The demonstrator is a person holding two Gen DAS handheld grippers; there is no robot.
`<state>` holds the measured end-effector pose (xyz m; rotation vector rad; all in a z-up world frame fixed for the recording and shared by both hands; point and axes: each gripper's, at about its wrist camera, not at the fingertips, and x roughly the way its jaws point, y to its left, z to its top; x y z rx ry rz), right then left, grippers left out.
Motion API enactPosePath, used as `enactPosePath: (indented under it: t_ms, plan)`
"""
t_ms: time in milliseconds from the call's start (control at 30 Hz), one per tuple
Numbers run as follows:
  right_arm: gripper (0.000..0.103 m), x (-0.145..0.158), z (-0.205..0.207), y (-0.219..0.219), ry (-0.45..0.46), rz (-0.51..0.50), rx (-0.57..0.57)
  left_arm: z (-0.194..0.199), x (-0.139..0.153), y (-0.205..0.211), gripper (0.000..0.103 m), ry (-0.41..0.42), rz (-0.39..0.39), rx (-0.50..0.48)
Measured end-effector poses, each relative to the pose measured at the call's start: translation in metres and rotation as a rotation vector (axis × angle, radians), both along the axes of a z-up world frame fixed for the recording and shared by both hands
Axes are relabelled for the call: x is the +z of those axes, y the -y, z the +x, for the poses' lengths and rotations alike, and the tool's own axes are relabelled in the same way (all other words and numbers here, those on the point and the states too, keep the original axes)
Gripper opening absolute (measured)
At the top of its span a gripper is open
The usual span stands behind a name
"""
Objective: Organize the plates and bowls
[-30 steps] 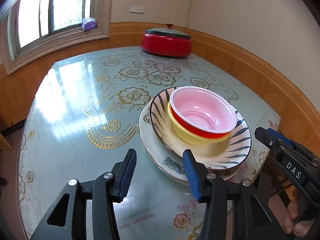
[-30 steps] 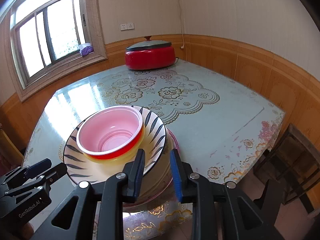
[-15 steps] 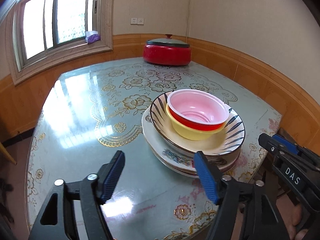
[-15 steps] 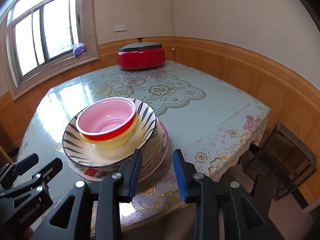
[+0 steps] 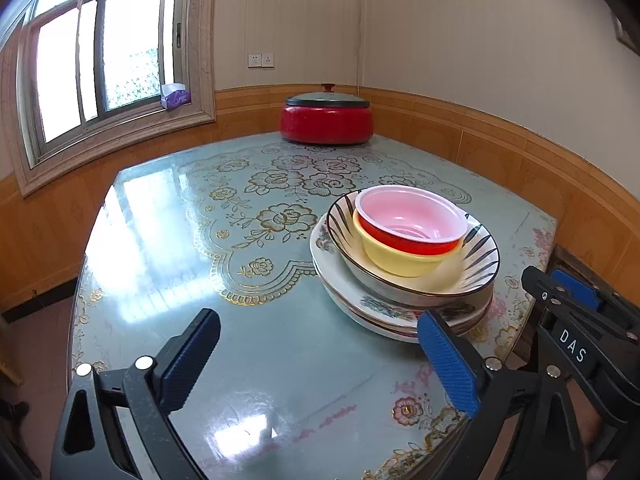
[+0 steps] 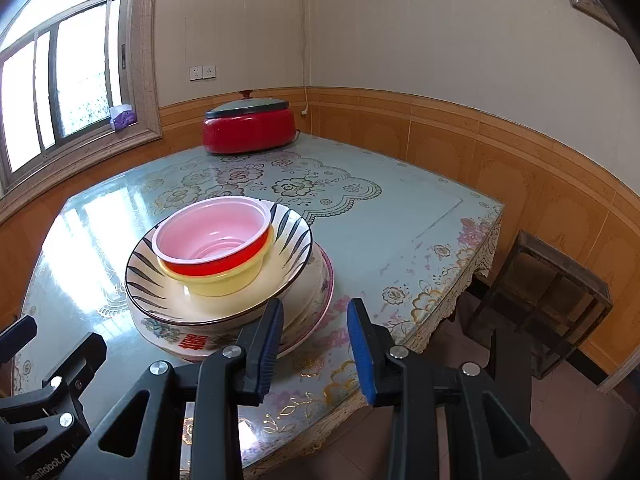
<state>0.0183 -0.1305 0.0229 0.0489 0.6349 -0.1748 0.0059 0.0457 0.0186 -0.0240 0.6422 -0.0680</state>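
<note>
Three bowls (image 6: 216, 264), perhaps three plates (image 6: 308, 320), one pot (image 6: 248, 130).

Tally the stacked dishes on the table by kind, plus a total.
Small plastic bowls: 2, red bowl nested in yellow bowl
Striped bowl: 1
Plates beneath: at least 2; exact number hidden
Total: at least 5

Home dining room: floral-clothed table (image 5: 248, 216), red cooker (image 5: 326, 120), window (image 5: 100, 76).

Red bowl (image 6: 224, 262) nested in yellow bowl (image 6: 224, 282) — striped plate (image 6: 168, 300) beneath.
</note>
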Motion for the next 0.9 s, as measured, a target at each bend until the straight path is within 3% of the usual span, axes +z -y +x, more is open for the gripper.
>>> enactPosePath:
  t_ms: [900]
  plan:
    - [0.033, 0.005, 0.007, -0.017, 0.005, -0.024, 0.003, 0.001, 0.0, 0.004, 0.103, 0.019, 0.022, -0.012]
